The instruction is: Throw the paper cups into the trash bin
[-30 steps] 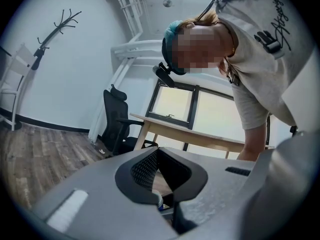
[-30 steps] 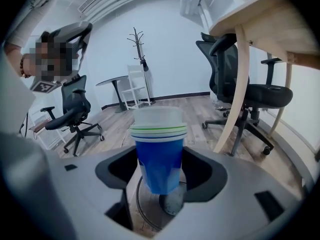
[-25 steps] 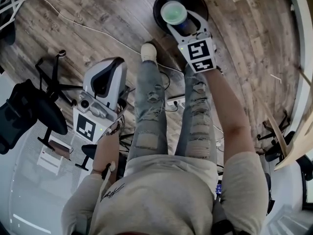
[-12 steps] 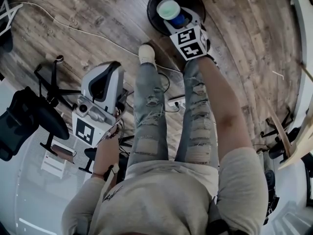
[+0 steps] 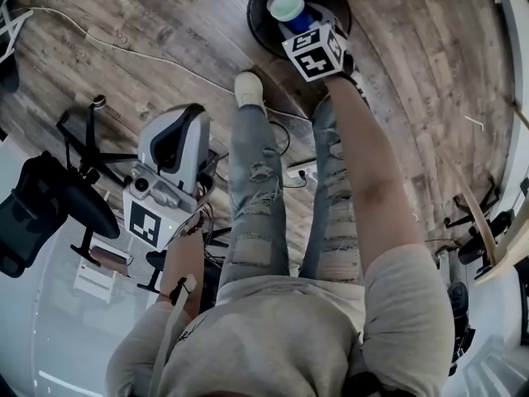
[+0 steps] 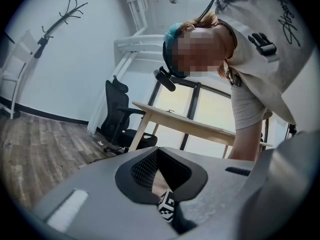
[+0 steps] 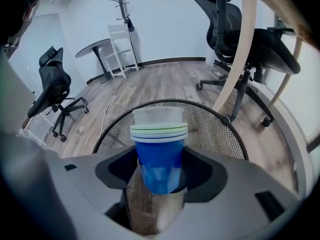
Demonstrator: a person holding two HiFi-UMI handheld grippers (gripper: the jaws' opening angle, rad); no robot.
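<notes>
At 12 o'clock in the head view, just past my shoes, the black mesh trash bin sits on the wood floor. I have the right gripper reaching out over its mouth. Its fingers are closed on the stack of paper cups, blue outside with green and white rims nested inside it. The right gripper view shows the stack upright between the fingers, with the bin's mesh wall right behind and below it.

I judge this to be the drop step: the cups hang above the opening but are not yet let go. The next move only needs the fingers spread so that the stack falls inside the rim.

The left gripper hangs at 9 o'clock by my hip. In its own view its fingers sit close together with nothing between them.

A pale wooden bench leg stands just beside the bin at 2 o'clock, and a cable runs across the floor at 10 o'clock. An office chair is well apart. None of these blocks the drop.
</notes>
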